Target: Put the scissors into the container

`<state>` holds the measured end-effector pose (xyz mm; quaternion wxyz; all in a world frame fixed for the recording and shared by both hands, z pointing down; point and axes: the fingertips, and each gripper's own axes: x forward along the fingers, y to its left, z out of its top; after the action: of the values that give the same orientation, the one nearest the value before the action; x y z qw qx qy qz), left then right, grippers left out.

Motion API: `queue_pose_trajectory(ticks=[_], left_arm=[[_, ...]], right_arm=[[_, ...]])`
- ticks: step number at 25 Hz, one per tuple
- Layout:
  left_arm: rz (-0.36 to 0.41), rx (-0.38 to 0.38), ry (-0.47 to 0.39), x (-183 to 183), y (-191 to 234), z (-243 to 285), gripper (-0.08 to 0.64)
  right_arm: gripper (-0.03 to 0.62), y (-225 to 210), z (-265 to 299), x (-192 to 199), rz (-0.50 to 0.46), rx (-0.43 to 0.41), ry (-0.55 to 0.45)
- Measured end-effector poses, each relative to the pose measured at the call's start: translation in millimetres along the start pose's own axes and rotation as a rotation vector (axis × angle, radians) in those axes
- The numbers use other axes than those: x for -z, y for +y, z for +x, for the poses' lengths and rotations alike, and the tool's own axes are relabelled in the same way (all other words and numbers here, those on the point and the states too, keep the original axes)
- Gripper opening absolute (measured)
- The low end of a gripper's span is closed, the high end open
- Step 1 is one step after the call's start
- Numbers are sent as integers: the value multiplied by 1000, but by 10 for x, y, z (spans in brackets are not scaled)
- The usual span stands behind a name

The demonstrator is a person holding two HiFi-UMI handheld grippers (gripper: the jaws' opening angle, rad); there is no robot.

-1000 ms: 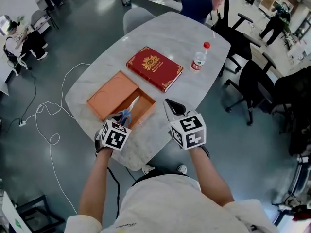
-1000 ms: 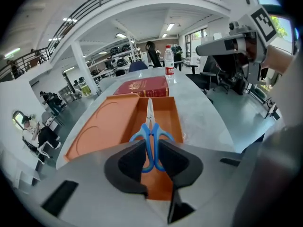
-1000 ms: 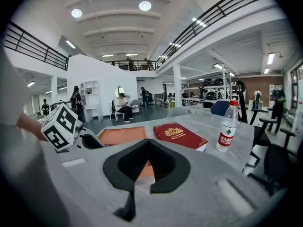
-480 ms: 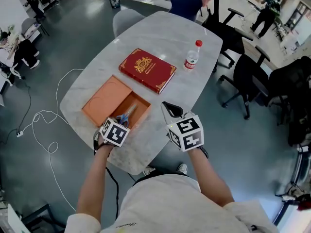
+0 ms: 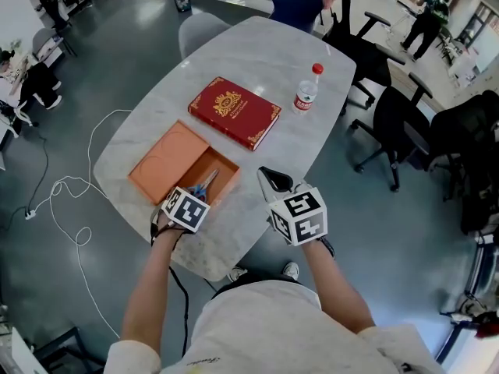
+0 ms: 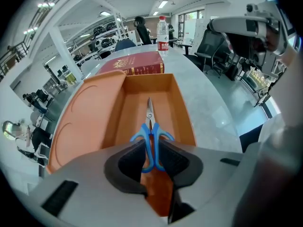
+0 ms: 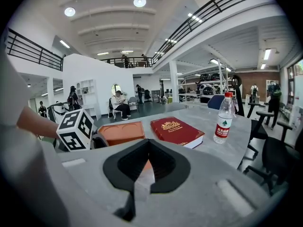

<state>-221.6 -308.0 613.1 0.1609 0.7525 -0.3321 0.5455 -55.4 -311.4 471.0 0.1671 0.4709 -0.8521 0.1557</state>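
The blue-handled scissors [image 6: 150, 126] point their blades into the open orange container [image 6: 180, 103], low over its floor. My left gripper [image 6: 152, 148] is shut on their handles at the container's near end. In the head view the scissors [image 5: 204, 184] show just past the left gripper [image 5: 195, 199], inside the container [image 5: 231, 167]. My right gripper [image 5: 270, 177] hovers to the right of the container over the table's near edge. Its jaws are shut with nothing between them [image 7: 148, 143].
The container's orange lid [image 5: 168, 162] lies beside it on the left. On the marble table [image 5: 257, 53] a red book [image 5: 234, 111] lies beyond the container, with a water bottle [image 5: 306, 92] to its right. Office chairs [image 5: 390, 107] stand along the right side.
The left gripper has stayed at the container's near end with the scissors, which now sit a little lower inside it. The right gripper has hardly moved.
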Motion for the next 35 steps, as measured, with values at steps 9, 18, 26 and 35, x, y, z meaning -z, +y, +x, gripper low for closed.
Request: queue_pose_trajectory(ticks=[9, 18, 26, 35], left_arm=[[3, 1, 0, 2, -2, 6, 86], [-23, -14, -28, -23, -6, -55, 86], [-105, -75, -80, -27, 63, -255, 86], [-346, -157, -201, 139, 129, -723, 84]], right_arm=[[5, 2, -48, 34, 30, -20, -6], [5, 47, -75, 61, 17, -59, 4], [5, 114, -74, 32, 3, -118, -4], [5, 332, -53, -101, -51, -218, -23]])
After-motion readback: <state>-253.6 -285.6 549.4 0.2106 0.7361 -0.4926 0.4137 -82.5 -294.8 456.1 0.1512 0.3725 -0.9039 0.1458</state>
